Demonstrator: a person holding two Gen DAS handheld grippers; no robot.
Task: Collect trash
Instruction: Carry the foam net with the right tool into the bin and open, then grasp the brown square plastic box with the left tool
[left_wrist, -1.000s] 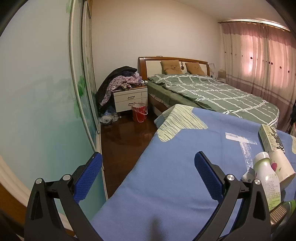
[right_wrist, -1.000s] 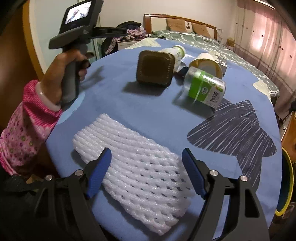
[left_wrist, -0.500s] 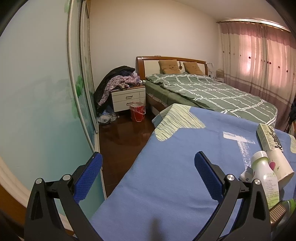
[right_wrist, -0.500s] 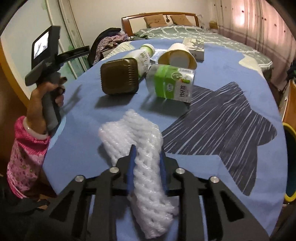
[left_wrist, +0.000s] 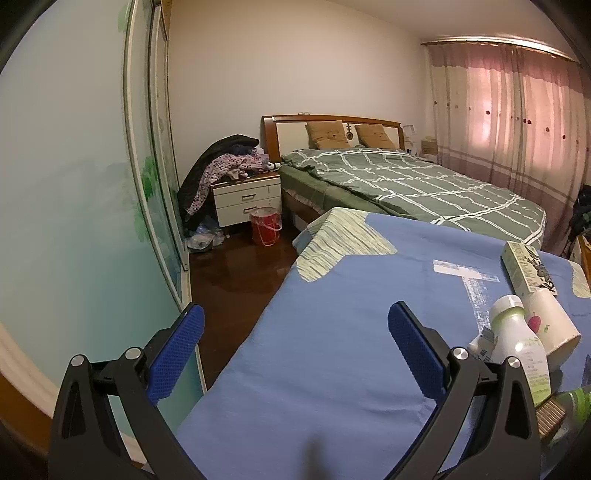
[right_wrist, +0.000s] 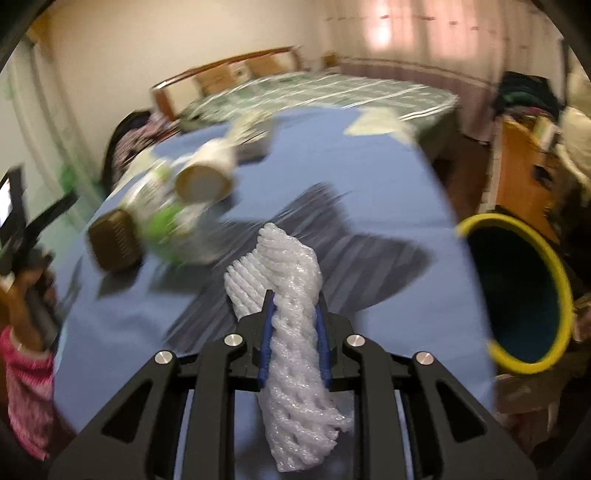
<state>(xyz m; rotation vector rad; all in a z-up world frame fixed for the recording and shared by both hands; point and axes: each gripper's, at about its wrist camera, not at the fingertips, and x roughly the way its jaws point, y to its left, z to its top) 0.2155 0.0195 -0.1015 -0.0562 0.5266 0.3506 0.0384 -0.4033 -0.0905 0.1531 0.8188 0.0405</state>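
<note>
My right gripper (right_wrist: 293, 314) is shut on a white foam net sleeve (right_wrist: 291, 295) and holds it above the blue table cloth (right_wrist: 332, 177). A bin with a yellow rim (right_wrist: 517, 291) stands off the table's right edge. More trash lies at the far left of the table: a brown square tub (right_wrist: 114, 240), a green-labelled jar (right_wrist: 166, 225) and a paper cup (right_wrist: 205, 177). My left gripper (left_wrist: 291, 332) is open and empty over the table's left edge. The left wrist view shows a white bottle (left_wrist: 521, 350), a paper cup (left_wrist: 550, 321) and a carton (left_wrist: 524, 269).
A bed with a green checked cover (left_wrist: 406, 181) lies beyond the table. A white nightstand (left_wrist: 247, 199) piled with clothes and a red bucket (left_wrist: 266, 225) stand on the dark wood floor. A mirrored wardrobe door (left_wrist: 74, 184) runs along the left. An orange wooden cabinet (right_wrist: 524, 173) stands right.
My right gripper closed on the foam net sleeve, lifted it off the cloth and swung right toward the yellow-rimmed bin. The left gripper barely moved.
</note>
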